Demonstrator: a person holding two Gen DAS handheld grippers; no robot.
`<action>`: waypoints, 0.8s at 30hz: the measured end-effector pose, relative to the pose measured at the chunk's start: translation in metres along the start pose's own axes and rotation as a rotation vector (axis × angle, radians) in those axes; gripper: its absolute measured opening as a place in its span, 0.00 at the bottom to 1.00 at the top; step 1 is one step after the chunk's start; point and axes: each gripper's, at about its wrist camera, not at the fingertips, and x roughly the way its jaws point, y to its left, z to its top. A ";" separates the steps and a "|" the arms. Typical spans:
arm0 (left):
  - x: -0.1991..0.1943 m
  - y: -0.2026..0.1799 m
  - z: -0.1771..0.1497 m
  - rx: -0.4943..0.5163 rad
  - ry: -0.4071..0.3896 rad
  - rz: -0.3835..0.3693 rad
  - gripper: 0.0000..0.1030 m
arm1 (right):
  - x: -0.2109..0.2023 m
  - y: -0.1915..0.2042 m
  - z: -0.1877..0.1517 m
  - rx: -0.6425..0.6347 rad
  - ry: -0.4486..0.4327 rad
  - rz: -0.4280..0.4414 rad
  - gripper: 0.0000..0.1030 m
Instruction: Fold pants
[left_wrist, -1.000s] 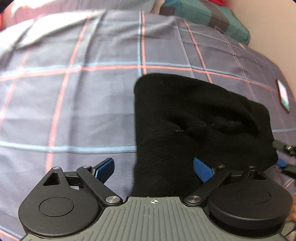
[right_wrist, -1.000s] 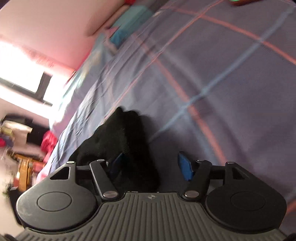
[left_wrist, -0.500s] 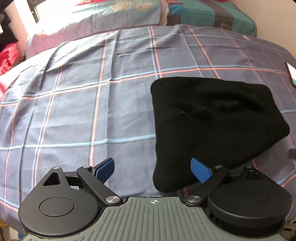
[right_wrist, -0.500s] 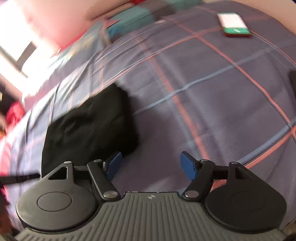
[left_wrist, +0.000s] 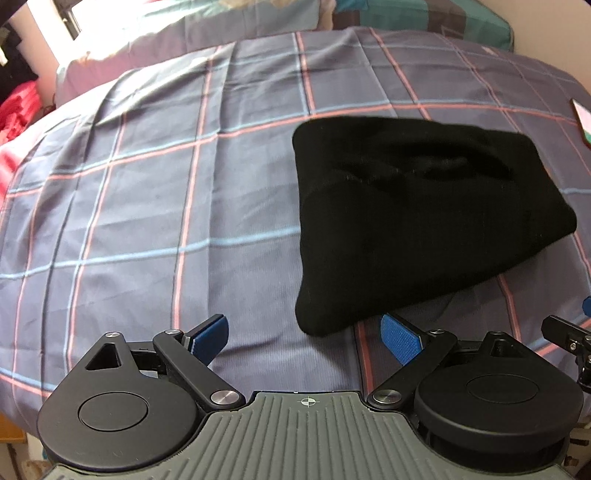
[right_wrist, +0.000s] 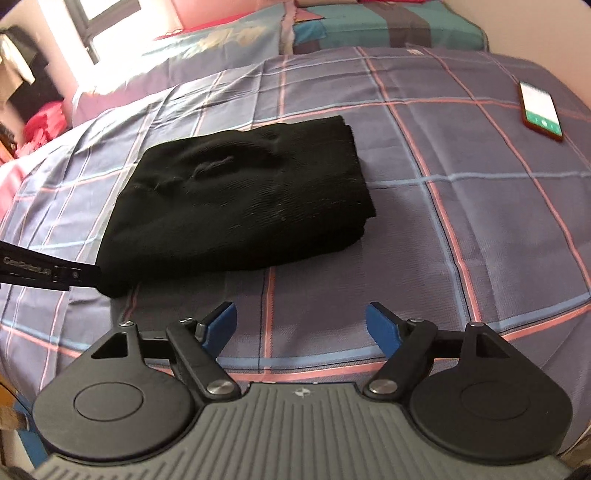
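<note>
Black pants (left_wrist: 413, 225) (right_wrist: 240, 199) lie folded into a thick bundle on the plaid bedspread (left_wrist: 147, 206). My left gripper (left_wrist: 306, 338) hovers open just in front of the bundle's near corner, nothing between its blue pads. My right gripper (right_wrist: 301, 325) is back from the bundle over bare bedspread (right_wrist: 461, 229), its jaws opening with nothing between them. Part of the left gripper (right_wrist: 48, 271) shows at the left edge of the right wrist view, beside the bundle's near-left corner.
A phone (right_wrist: 541, 110) with a lit screen lies on the bed at the far right, also at the frame's edge as the phone (left_wrist: 583, 122). Pillows (right_wrist: 384, 29) line the head of the bed. Red clothing (left_wrist: 14, 110) is piled at the left by a bright window.
Both grippers have pulled back and up from the folded pants. The right gripper has rolled level and its jaws have spread wider. The pants have stayed in place.
</note>
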 end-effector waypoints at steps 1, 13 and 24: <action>0.001 -0.001 -0.001 0.001 0.004 -0.002 1.00 | 0.000 0.000 -0.001 -0.003 0.001 0.004 0.79; 0.009 -0.003 -0.012 0.015 0.044 -0.010 1.00 | 0.005 0.012 -0.010 -0.013 0.037 -0.002 0.80; 0.015 -0.001 -0.014 0.008 0.073 -0.017 1.00 | 0.010 0.023 -0.010 -0.025 0.059 0.012 0.81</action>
